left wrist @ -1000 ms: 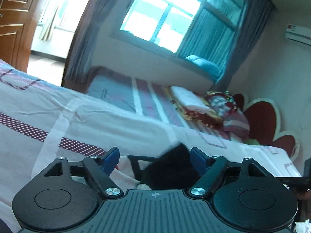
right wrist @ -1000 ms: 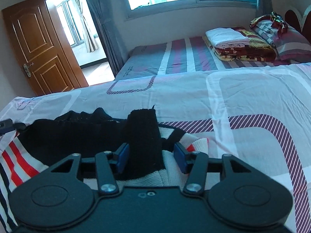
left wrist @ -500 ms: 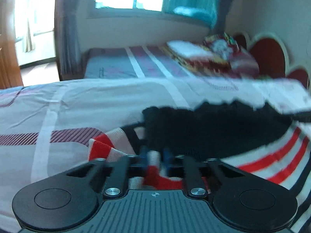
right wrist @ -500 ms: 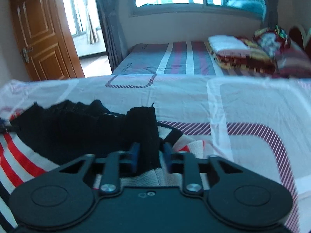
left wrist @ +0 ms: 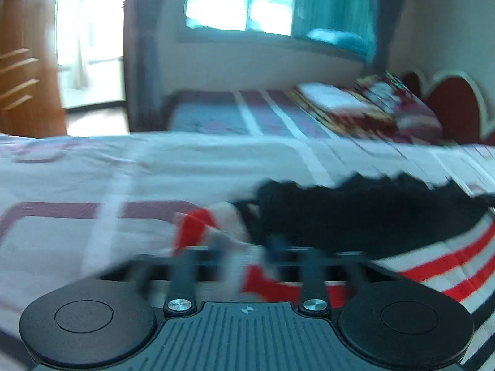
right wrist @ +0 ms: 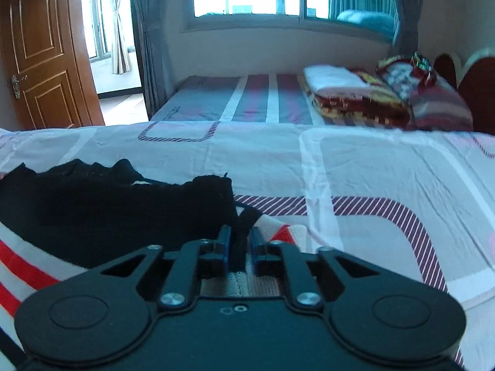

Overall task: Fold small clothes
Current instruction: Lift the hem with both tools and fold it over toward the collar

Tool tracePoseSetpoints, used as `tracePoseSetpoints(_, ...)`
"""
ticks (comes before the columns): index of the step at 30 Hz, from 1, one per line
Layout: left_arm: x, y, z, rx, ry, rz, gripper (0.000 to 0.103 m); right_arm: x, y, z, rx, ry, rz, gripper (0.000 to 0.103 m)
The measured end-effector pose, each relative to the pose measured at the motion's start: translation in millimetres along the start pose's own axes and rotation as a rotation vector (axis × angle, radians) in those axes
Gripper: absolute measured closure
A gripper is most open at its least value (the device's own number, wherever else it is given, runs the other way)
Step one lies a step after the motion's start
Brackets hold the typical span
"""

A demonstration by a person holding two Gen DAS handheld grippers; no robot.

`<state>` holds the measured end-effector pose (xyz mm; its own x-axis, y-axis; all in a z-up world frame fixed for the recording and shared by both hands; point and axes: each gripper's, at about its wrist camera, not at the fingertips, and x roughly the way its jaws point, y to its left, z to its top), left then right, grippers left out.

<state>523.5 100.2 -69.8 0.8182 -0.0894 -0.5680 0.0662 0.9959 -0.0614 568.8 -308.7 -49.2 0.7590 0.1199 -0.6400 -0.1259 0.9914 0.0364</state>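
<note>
Striped sweater (right wrist: 37, 266) lying on bed (right wrist: 355, 167), lower left of right view. Right claw (right wrist: 237, 252) clenching black edge. Left claw (left wrist: 244, 252) blurred, seemingly gripping striped corner. Risk: thin pinch slipping, uneven pulling skewing fold.

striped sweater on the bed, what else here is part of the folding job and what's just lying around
In the job: striped sweater, right gripper shut on its black edge, left gripper at its striped edge.
Lying about: folded blankets, pillow, door.
</note>
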Motion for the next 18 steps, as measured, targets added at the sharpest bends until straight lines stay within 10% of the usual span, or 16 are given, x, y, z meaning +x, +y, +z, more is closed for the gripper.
tracePoseSetpoints(3,-31.3,5.8,0.4,-0.027,-0.101,-0.002,0.032,-34.0,0.4,-4.1,-0.011,-0.077,-0.016,0.055)
tracePoseSetpoints(10,-20.1,-103.3,0.3,0.147,-0.023,-0.257,0.032,-36.6,81.7,-6.9,-0.195,-0.058,0.202,0.062)
tracePoseSetpoints(18,-4.6,-87.3,-16.8,0.179,0.058,-0.107,0.032,-5.9,117.8,-16.7,-0.322,0.032,0.137,0.060)
